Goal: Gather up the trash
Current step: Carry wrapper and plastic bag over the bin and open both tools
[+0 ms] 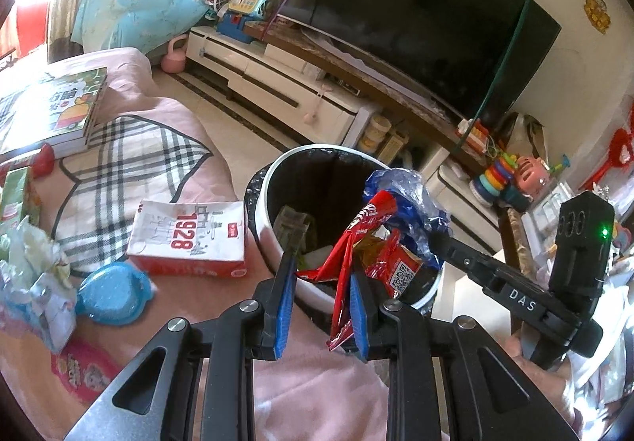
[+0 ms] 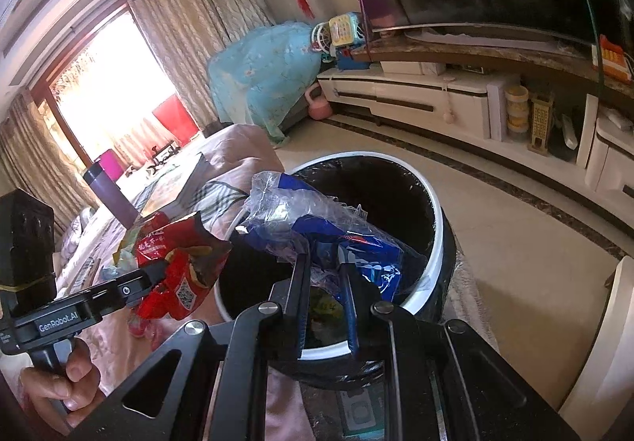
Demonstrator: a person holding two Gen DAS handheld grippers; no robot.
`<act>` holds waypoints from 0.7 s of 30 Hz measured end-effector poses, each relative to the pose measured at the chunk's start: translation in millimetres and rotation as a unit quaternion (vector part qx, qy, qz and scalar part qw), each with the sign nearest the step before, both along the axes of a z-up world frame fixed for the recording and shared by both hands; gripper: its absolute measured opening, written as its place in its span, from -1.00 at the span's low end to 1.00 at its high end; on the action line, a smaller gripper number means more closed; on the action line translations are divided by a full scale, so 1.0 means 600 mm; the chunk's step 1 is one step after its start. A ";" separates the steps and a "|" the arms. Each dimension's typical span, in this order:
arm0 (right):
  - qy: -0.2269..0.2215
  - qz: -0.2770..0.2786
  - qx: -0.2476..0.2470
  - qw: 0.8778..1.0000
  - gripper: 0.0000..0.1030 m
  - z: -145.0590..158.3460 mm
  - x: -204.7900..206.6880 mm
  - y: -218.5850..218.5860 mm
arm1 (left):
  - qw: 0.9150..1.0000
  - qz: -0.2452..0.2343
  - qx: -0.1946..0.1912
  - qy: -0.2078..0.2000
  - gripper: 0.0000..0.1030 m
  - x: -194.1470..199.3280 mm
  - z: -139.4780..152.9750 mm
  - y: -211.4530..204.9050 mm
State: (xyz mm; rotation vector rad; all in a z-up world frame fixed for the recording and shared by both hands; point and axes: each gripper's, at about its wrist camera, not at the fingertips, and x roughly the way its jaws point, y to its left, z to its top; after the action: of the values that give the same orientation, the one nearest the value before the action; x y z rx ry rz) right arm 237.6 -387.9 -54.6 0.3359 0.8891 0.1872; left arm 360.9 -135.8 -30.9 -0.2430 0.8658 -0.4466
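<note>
Wrappers are held over the bin (image 1: 277, 239) at lower centre: the red wrapper (image 1: 348, 262) hangs beside one pad of the parted left gripper (image 1: 323, 282), grip unclear, while the blue bag (image 2: 337, 243) is clamped in the right gripper (image 2: 325, 282), directly above the opening.

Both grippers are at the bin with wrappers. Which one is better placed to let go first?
Right, probably. The right gripper holds the blue plastic bag directly above the trash bin opening. The left gripper has its jaws apart, the red snack wrapper hanging by one finger over the near rim.
</note>
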 end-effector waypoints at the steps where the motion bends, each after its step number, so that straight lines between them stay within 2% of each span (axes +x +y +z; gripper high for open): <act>1: 0.001 0.000 -0.001 1.000 -0.70 -0.001 0.005 -0.002 | 1.000 0.001 0.001 0.000 -0.54 0.003 0.000 -0.003; 12: 0.014 -0.004 -0.015 1.000 -0.68 -0.007 0.030 -0.016 | 1.000 0.004 0.008 0.013 -0.44 0.030 -0.013 -0.024; 17: 0.025 0.000 -0.007 1.000 -0.54 -0.011 0.041 -0.020 | 1.000 0.006 0.002 0.017 -0.22 0.035 -0.013 -0.027; 21: 0.025 -0.002 0.000 1.000 -0.32 -0.011 0.038 -0.023 | 1.000 0.007 0.005 0.011 -0.04 0.028 -0.010 -0.027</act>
State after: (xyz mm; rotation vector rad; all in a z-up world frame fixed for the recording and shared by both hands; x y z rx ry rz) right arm 260.3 -401.7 -61.3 0.3447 0.9370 0.1754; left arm 377.4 -151.9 -37.0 -0.2447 0.8879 -0.4266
